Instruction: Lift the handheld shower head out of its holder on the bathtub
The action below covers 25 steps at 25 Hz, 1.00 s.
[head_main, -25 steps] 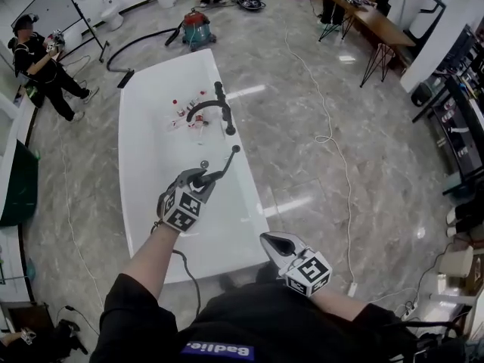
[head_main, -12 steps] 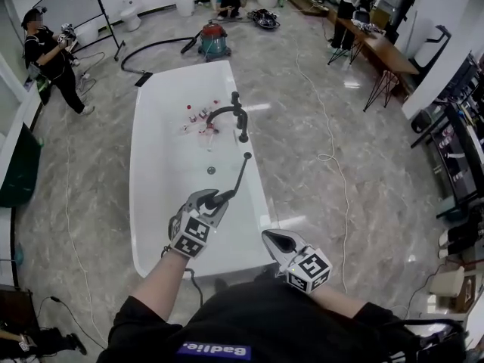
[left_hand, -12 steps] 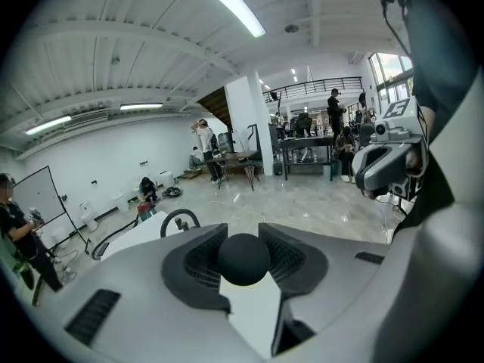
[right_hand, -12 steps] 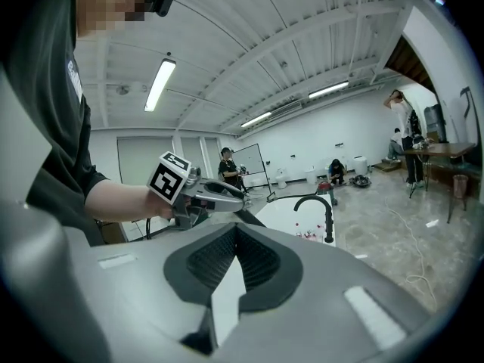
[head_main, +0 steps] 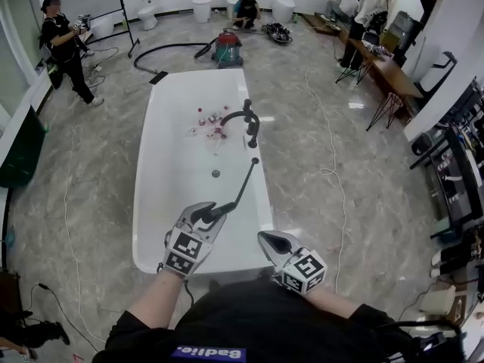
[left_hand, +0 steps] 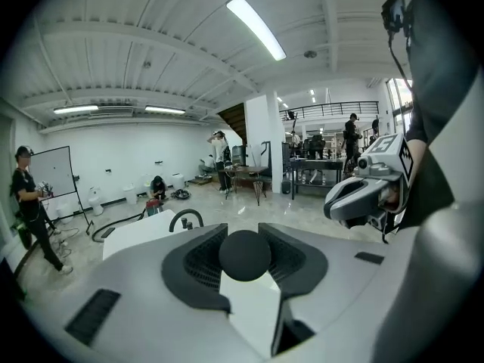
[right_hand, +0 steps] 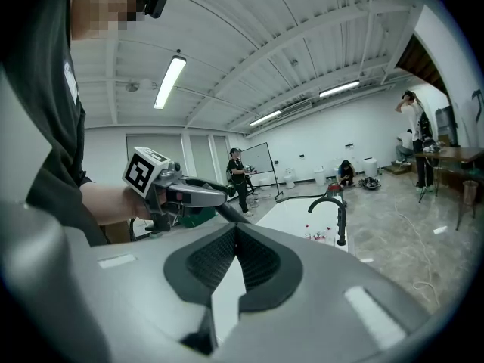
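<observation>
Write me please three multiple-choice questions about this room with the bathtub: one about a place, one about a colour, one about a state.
1. Where is the red canister vacuum cleaner relative to the white oval bathtub?
A) inside it
B) on the grey marble floor beyond its far end
C) on its rim

2. What colour is the curved metal faucet on the tub's rim?
A) black
B) gold
C) white

3. What is the state of the slim black handheld shower head?
A) lying in the tub
B) clamped in the left gripper
C) lying on the floor

Answers:
1 B: the head view shows it standing on the floor past the tub's end.
2 A: it shows dark against the white tub.
3 B: the left gripper view shows the jaws closed on its round black end.
</observation>
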Each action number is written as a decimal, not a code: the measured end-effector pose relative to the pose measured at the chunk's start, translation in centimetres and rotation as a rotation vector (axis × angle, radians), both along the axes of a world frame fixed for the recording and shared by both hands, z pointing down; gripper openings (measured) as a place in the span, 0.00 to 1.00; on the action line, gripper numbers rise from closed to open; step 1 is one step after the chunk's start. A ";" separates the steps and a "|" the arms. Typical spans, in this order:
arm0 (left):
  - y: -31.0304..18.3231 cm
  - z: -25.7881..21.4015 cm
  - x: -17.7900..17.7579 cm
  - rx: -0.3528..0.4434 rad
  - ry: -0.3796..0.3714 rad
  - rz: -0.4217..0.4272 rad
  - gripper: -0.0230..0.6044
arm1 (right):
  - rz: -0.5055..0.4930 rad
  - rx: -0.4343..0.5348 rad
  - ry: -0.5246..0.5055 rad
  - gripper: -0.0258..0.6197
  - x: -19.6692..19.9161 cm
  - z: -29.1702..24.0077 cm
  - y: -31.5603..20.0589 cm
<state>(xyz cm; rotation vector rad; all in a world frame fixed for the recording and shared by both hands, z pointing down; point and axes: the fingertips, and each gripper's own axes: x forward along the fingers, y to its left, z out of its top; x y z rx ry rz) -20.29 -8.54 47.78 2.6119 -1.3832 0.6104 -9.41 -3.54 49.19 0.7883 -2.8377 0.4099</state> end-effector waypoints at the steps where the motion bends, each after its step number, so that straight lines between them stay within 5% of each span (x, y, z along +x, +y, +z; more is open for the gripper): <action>1: 0.7 -0.3 -0.1 0.003 0.016 -0.007 0.24 | -0.003 0.002 0.002 0.04 -0.4 -0.1 0.2; 16: 8.0 -3.1 1.2 0.052 0.200 -0.057 0.24 | 0.049 0.022 0.024 0.04 -0.4 -0.9 1.5; 25: 8.9 -2.6 3.0 0.057 0.236 -0.023 0.24 | 0.046 0.021 0.029 0.04 -0.1 -0.5 1.5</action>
